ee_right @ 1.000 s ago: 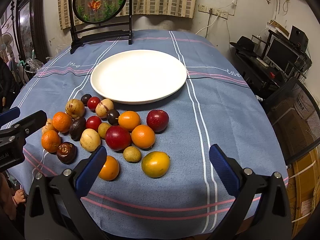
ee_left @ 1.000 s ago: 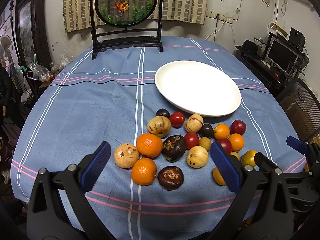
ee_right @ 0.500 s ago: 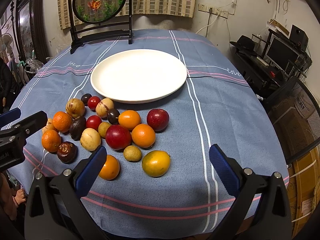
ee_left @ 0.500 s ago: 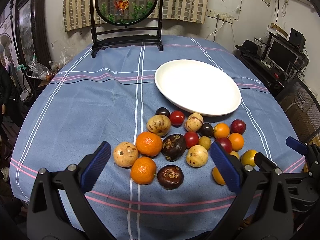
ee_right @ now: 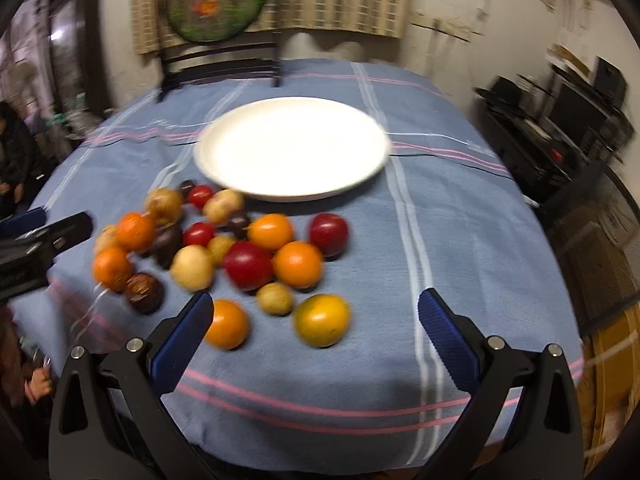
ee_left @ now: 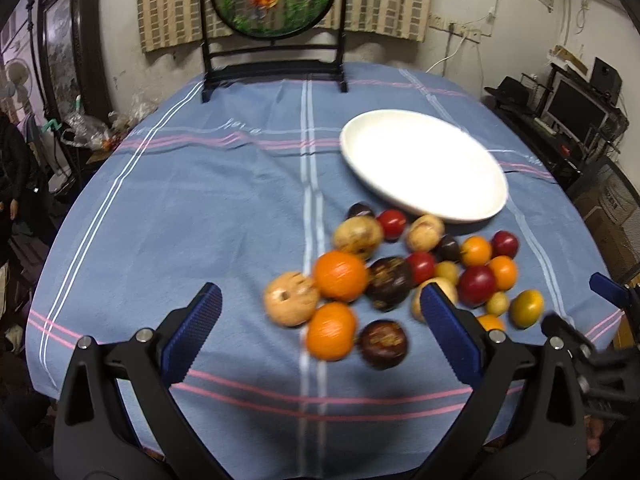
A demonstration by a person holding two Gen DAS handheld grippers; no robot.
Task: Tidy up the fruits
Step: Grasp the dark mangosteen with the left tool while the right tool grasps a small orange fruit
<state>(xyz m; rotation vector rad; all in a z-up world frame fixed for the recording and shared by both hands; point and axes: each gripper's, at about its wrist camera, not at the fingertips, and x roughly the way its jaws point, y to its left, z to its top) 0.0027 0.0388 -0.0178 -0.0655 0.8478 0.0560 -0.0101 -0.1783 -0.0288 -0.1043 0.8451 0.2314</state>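
A cluster of several small fruits lies on the blue tablecloth in front of an empty white plate: oranges, red fruits, dark brown ones and tan ones. My left gripper is open and empty, hovering just short of the near oranges. My right gripper is open and empty, with a yellow-green fruit and an orange between its fingers' line of view. Each gripper shows in the other's view, the right one and the left one.
A black stand with a round fish picture stands at the table's far edge. Electronics and a monitor fill shelves to the right. A person in dark clothes is at the left. The table's near edge is just below both grippers.
Both views have shifted and blurred: both grippers have moved closer to the fruits, the left one swinging left. No fruit has moved. Both stay open.
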